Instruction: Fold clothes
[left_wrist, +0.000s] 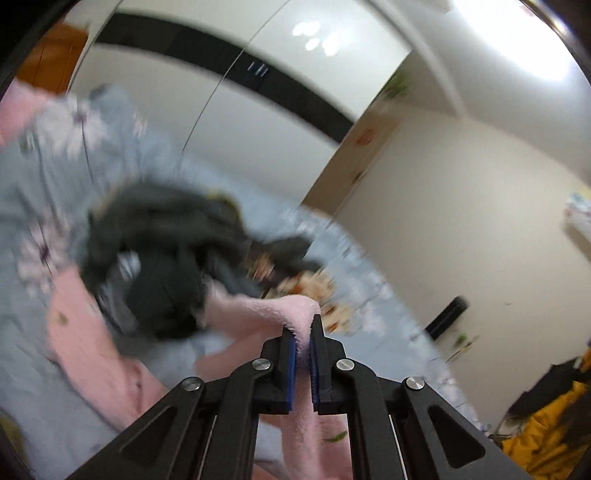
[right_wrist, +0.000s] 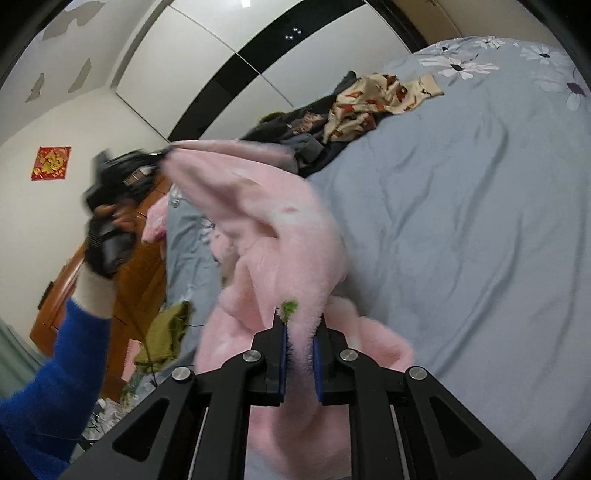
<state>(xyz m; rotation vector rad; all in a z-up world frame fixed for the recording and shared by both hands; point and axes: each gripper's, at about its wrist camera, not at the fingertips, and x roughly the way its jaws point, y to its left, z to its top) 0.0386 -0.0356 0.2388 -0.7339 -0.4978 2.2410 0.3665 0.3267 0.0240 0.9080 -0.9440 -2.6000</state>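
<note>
While the pink fleece garment (right_wrist: 280, 229) hangs lifted above the grey-blue floral bedspread (right_wrist: 461, 221), it runs straight out at twelve o'clock from both of my tongs. My right gripper (right_wrist: 300, 332) is nearly closed, its blue-lined jaws pinching a thick fold of the pink fleece, with a small green patch on the cloth just at the left pad. From there the garment stretches up toward ten o'clock, where my left gripper (right_wrist: 166, 153) clamps its far corner; my left hand (right_wrist: 110, 221) and blue sleeve (right_wrist: 55, 387) show at nine o'clock.

In the left wrist view, that left gripper (left_wrist: 302, 334) is likewise almost shut on a pink edge (left_wrist: 258, 310), the fabric passing down between the pads. More of the garment trails toward eight o'clock across the bedspread (left_wrist: 369, 306).

A dark heap of clothes (left_wrist: 155, 251) lies on the bed at ten o'clock of the left tongs, blurred. A cream patterned garment (right_wrist: 376, 99) rests beside the dark pile at one o'clock of the right tongs. A red and gold wall decoration (right_wrist: 51, 162) hangs at nine o'clock; I cannot read any writing on it.
</note>
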